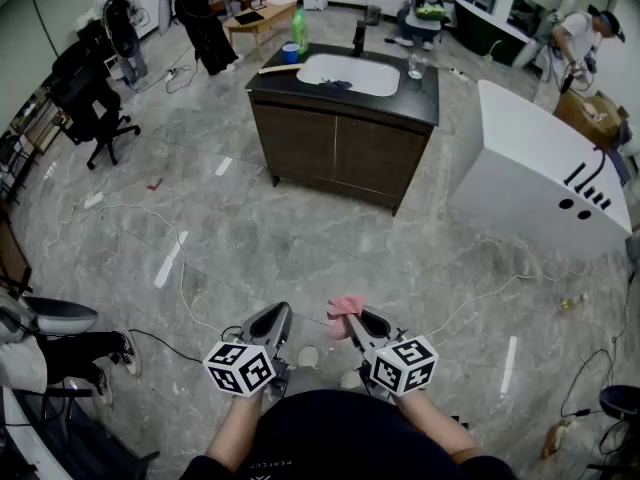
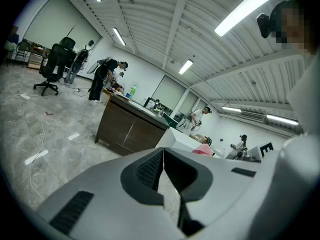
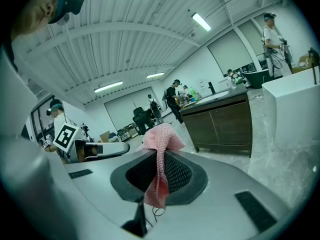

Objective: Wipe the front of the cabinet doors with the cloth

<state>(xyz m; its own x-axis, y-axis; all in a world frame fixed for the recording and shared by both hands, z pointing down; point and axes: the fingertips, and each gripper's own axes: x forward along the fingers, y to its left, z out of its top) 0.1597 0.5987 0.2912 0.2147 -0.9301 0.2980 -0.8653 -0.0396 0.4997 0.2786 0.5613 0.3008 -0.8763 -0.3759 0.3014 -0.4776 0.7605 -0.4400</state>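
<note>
A dark brown cabinet [image 1: 340,146] with two front doors and a white sink top stands across the floor, well ahead of me; it also shows in the left gripper view as the cabinet [image 2: 131,129] and in the right gripper view as the cabinet [image 3: 225,121]. My right gripper [image 1: 352,318] is shut on a pink mesh cloth [image 1: 345,306], which bunches above the jaws and hangs between them, the cloth [image 3: 161,154]. My left gripper [image 1: 278,320] is held beside it, jaws closed with nothing in them, the gripper [image 2: 163,156]. Both are held close to my body, far from the doors.
A white slanted unit [image 1: 545,173] stands right of the cabinet. Cables [image 1: 180,268] trail over the grey marble floor. Office chairs [image 1: 95,108] sit at the left, a desk and several people at the back. A green bottle [image 1: 299,30] stands on the countertop.
</note>
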